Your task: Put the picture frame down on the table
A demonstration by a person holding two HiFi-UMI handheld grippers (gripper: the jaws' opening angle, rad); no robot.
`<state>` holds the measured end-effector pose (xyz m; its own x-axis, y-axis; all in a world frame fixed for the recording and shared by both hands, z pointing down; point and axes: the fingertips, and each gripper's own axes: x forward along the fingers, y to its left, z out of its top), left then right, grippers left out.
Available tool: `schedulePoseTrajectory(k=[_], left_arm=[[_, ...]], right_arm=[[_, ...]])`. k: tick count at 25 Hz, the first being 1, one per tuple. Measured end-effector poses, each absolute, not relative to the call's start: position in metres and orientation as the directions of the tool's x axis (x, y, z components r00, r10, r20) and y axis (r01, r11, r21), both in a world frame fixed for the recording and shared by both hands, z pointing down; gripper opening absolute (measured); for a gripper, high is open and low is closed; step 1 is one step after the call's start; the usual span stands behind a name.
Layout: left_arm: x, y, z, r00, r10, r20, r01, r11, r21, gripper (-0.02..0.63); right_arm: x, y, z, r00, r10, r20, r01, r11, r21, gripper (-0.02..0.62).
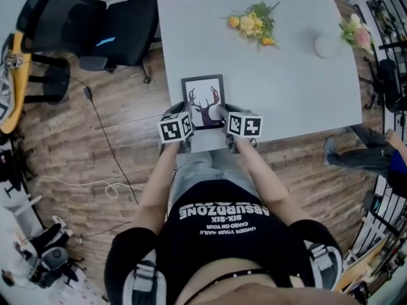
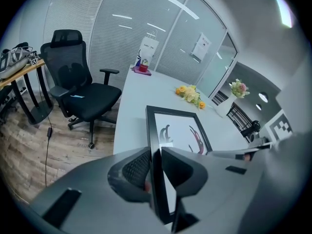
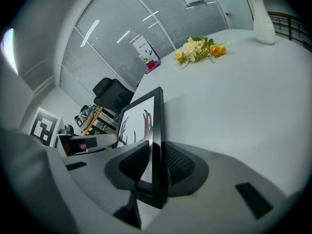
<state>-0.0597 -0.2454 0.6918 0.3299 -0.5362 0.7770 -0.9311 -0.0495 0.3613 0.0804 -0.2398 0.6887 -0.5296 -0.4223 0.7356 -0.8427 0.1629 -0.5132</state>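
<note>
Closest to us, the left gripper (image 2: 155, 172) has its fingers (image 2: 132, 168) clamped on the left side rail of the picture frame (image 2: 178, 130). The right gripper (image 3: 155, 167) has its fingers (image 3: 179, 165) clamped on the right rail. Only the two gripper views show this pinch. From the head view we see mostly the marker cubes (image 1: 175, 128) flanking the frame, with our forearms (image 1: 154, 186) leading down to them. The head view alone places the frame: over the near edge of the table (image 1: 292, 81), about midway along it. Whether its lower edge touches the table, we cannot tell. The frame is thin and black, holding a white picture of a dark antlered deer head, its face turned up toward us. Farther out on the table lies a bunch of yellow flowers (image 1: 254, 23), then a white vase (image 1: 327, 46) with pink blooms. The left gripper view adds a black office chair (image 2: 78, 82) beside the table's left side, and blinds (image 2: 122, 28) behind it.
</note>
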Motion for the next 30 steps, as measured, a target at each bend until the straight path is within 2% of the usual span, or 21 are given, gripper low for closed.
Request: schedulePoseTrajectory(k=[12,15,17,19,21,26,30], left_arm=[[-0.055,-0.247,0.709,0.317,-0.506,0.802,-0.943,-0.078,0.323,0.075],[-0.057,-0.248,0.707,0.314,-0.509,0.801,-0.946,-0.094,0.311,0.075],[-0.059,-0.248,0.708,0.312,-0.509,0.802,-0.947,-0.1,0.305,0.075],[-0.06,-0.249,0.708,0.307,-0.51,0.803,-0.95,-0.109,0.294,0.075],[-0.06,-0.25,0.705,0.3,-0.519,0.8,-0.952,-0.116,0.282,0.075],[-0.06,-0.251,0.686,0.298,-0.554,0.778,-0.954,-0.143,0.264,0.075],[-0.062,-0.25,0.684,0.297,-0.556,0.777,-0.954,-0.147,0.26,0.075]], right_arm=[[0.08,-0.242,0.697,-0.474,-0.443,0.761,-0.879,0.179,-0.442,0.114],[0.078,-0.239,0.696,-0.468,-0.455,0.757,-0.884,0.24,-0.402,0.127],[0.076,-0.239,0.694,-0.452,-0.487,0.748,-0.89,0.299,-0.344,0.171],[0.076,-0.242,0.688,-0.424,-0.531,0.734,-0.899,0.342,-0.272,0.173],[0.075,-0.245,0.682,-0.414,-0.555,0.722,-0.899,0.374,-0.227,0.149],[0.074,-0.251,0.662,-0.417,-0.602,0.681,-0.892,0.414,-0.181,0.037],[0.066,-0.247,0.657,-0.447,-0.585,0.677,-0.873,0.451,-0.186,0.018]])
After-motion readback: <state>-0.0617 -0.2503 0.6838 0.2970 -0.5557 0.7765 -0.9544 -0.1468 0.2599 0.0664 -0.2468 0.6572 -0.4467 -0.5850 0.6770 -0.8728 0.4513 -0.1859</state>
